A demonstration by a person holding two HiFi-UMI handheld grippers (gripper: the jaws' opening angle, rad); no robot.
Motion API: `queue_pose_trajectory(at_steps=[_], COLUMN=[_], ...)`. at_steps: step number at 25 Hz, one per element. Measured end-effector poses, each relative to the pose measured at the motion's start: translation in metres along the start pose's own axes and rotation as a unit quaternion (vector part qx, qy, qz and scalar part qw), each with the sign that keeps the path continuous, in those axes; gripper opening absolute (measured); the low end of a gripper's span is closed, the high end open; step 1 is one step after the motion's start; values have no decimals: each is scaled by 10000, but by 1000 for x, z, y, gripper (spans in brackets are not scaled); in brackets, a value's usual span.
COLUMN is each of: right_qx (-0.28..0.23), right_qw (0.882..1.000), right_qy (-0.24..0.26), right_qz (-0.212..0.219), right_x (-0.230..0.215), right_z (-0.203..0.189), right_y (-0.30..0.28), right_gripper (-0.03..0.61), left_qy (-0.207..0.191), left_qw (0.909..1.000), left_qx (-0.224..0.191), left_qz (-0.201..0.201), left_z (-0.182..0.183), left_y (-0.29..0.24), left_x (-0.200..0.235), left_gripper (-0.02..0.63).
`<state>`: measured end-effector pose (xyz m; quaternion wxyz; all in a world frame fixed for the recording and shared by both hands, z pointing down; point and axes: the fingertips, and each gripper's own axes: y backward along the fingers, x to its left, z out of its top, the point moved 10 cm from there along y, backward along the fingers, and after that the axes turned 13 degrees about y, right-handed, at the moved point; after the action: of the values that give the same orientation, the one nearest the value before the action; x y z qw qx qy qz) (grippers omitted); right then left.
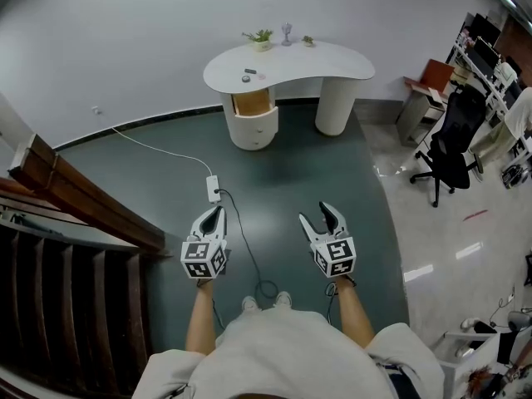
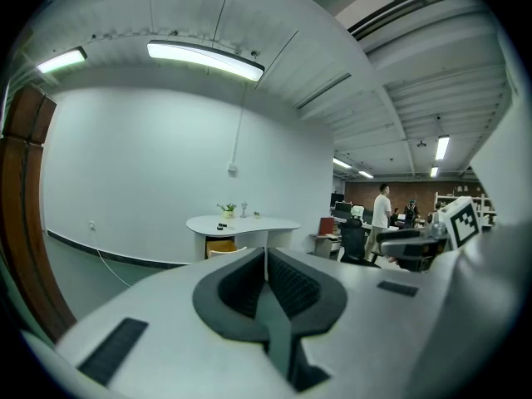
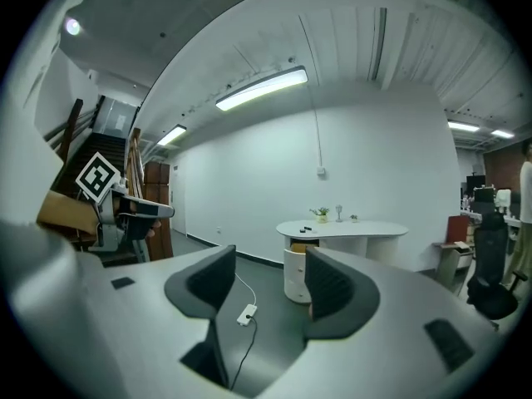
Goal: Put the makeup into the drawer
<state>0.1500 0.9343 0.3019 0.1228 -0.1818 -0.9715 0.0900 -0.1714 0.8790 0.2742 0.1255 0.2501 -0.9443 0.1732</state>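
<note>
With the left gripper (image 1: 218,210) fingers together and the right gripper (image 1: 317,213) fingers wide, both empty, the person (image 1: 283,347) is probably risking a trip over the white power strip (image 1: 213,189) lying on the floor before the white curved desk (image 1: 316,61).

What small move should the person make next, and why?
Probably walk up to the desk: the makeup lies on top, far from the shut left gripper and the open right gripper, both empty, and the drawer already stands open.

Smooth white desk (image 1: 332,61), perhaps laminate
</note>
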Motion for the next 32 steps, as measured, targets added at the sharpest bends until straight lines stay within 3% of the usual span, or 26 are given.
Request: queue_pose_trajectory(at_steps=[6,15,24,32], right_qx=[6,-10,128,315], right_qw=[9999,9997,9996,9993], right_qy=[16,81,135,190], right_qz=[145,220,203,108], right_x=[-11,-34,-53,-64], right_z=[-14,-17,-10,20], right_y=[5,-34,-129,-240], right_gripper=[251,250,245,244], left_qy=[-10,75,184,288], left_qw=[10000,9999,9998,9993], left_qx=[10,-1,91,205], left_qz=[52,144,76,-135], left_z=[-14,-12,12,60], left_y=[-8,-45,-124,-206], left_x=[-21,-9,51,124], left_gripper=[17,17,18,17])
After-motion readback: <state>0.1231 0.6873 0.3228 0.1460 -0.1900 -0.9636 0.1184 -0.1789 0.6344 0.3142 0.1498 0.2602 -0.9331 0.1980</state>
